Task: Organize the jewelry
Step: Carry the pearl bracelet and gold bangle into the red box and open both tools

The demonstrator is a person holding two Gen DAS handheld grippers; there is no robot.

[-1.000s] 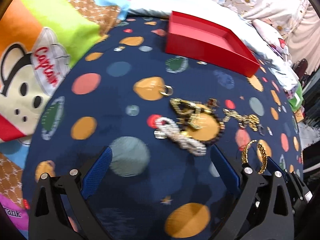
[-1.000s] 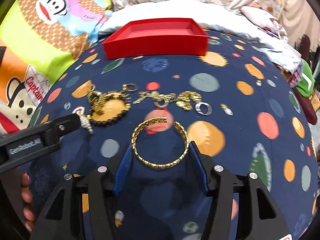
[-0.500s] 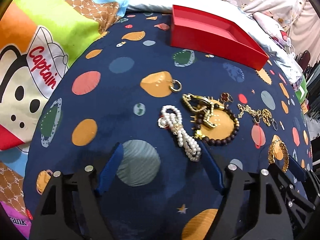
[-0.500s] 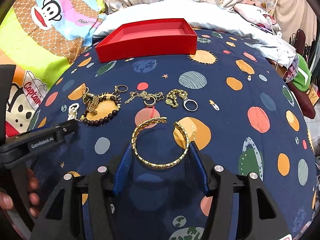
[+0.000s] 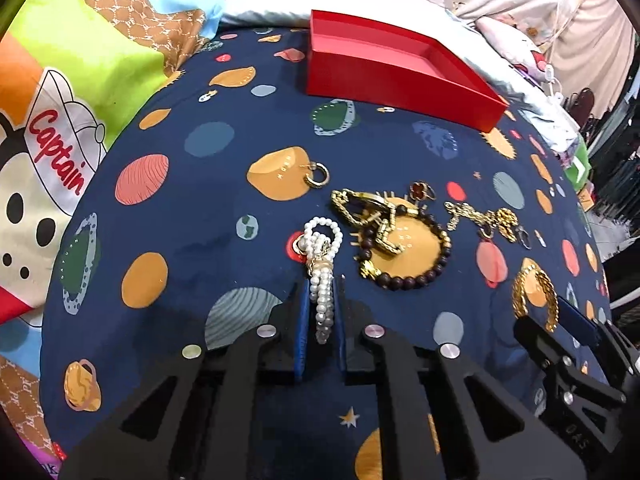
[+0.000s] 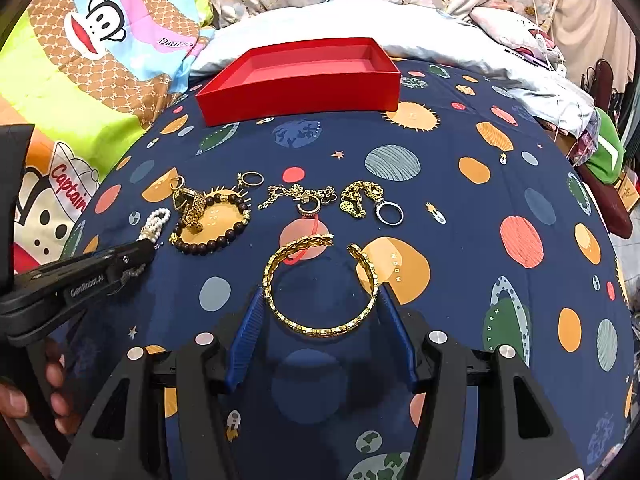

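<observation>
- A bed fills both views, covered by a navy sheet printed with planets; cartoon pillows sit at the upper left of the frame.
- A red tray lies at the top centre, with nothing visible inside it.
- The left gripper is closing, its blue fingers narrowed around a pearl bracelet at the lower centre of its view; whether they press it yet is hard to tell.
- Right of the pearls lie a dark bead bracelet and a gold watch.
- The right gripper holds its fingers half spread, pinching a gold bangle at its sides.
- Rings and chains lie above the bangle.
</observation>
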